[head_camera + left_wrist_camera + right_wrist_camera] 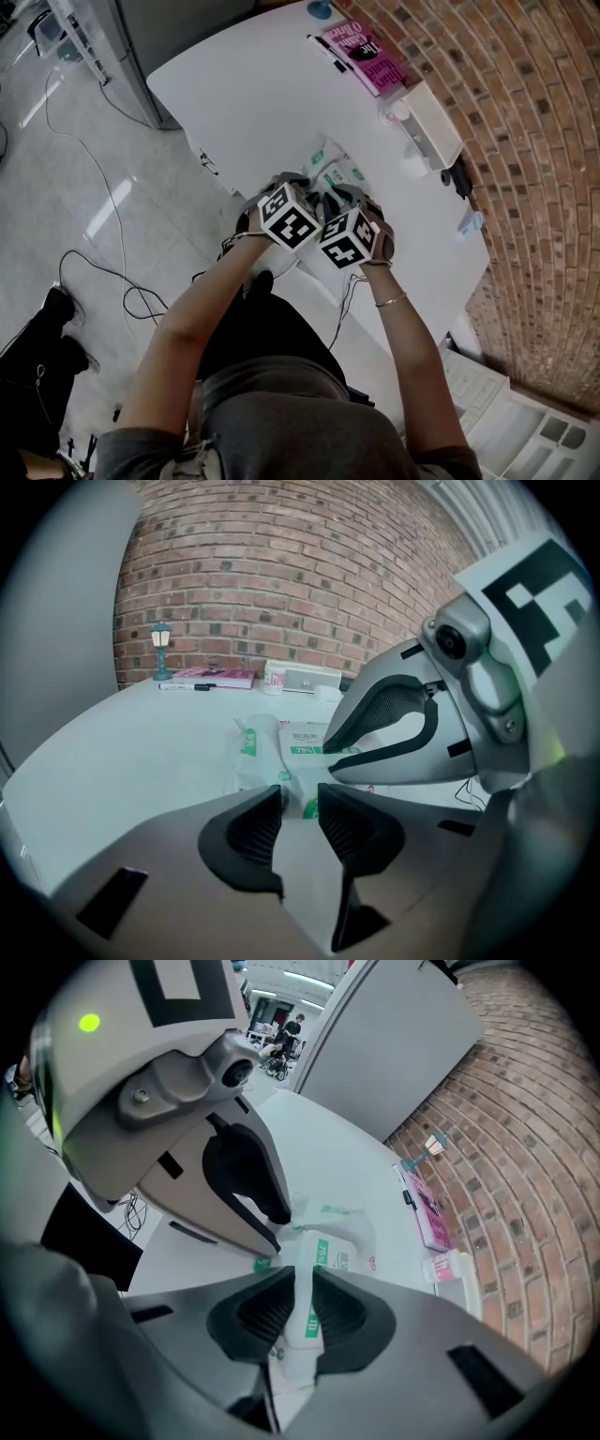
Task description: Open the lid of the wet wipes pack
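Grey plastic jaws of the left gripper point(300, 794) stand almost together. Between their tips we see the near end of the white soft-plastic wet wipes pack point(302, 740), printed in green, pinched in place. The right gripper point(302, 1274) is closed as well: its ribbed black pads press from both sides on a thin white flap point(309, 1312) with green lettering. The flap stands edge-on between them and belongs to the pack; we cannot tell for sure that it is the lid.

From the head view the two grippers meet at the centre of the frame, pointing downward. Their black-and-white marker cubes point(319, 228) sit just beside each other, and the person's bare forearms point(187, 328) run down toward the bottom edge. One wrist wears a thin bracelet point(391, 301).

The pack lies just above the grippers in that frame, near the front edge of the rounded white table point(244, 84). Farther up the table, toward the upper right, we find a pink book point(370, 56) with a black pen point(328, 54) beside it. A long white box point(433, 122) lies close to the red brick wall point(534, 141). In the left gripper view a small teal lamp-post figure point(161, 649) stands at the far edge of the table, against the wall. At the left of the head view, cables point(103, 216) trail across the glossy pale floor.
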